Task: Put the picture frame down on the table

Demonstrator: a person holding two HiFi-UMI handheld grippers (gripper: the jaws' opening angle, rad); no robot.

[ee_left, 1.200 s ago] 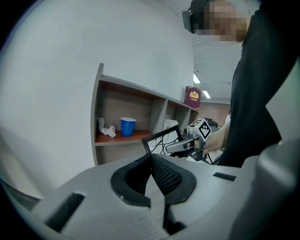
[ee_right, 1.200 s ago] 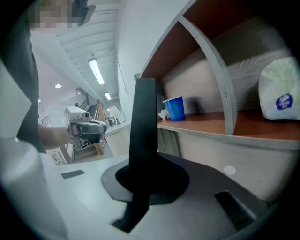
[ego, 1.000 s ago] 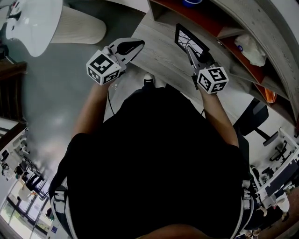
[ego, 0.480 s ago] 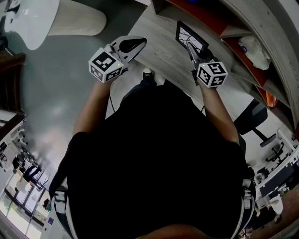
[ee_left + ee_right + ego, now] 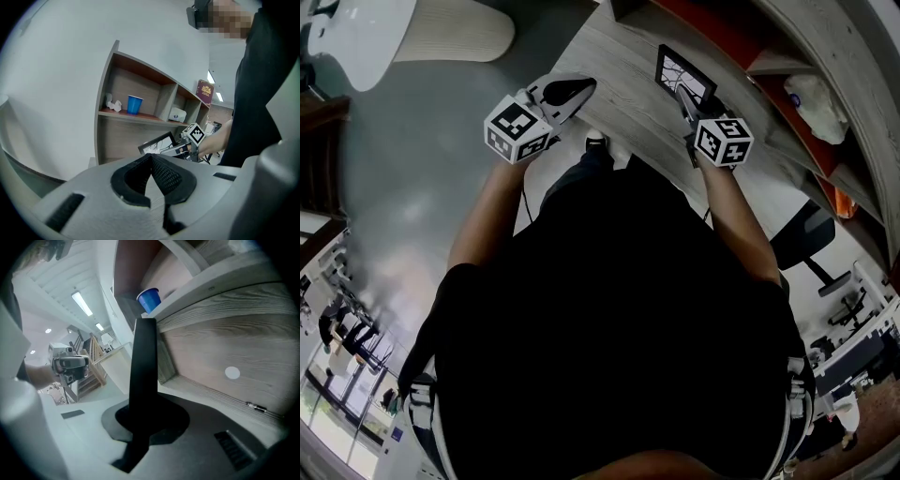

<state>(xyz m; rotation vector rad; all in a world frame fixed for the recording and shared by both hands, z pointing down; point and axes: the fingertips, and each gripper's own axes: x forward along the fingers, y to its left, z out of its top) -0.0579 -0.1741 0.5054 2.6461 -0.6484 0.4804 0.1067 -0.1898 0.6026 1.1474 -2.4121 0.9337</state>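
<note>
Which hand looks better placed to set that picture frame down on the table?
Right. The right tool grips the picture frame by its edge, above the table. The left tool holds nothing, off to the side.

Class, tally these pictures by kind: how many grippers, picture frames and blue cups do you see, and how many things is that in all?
grippers: 2 (left gripper, right gripper)
picture frame: 1
blue cup: 1
total: 4
</note>
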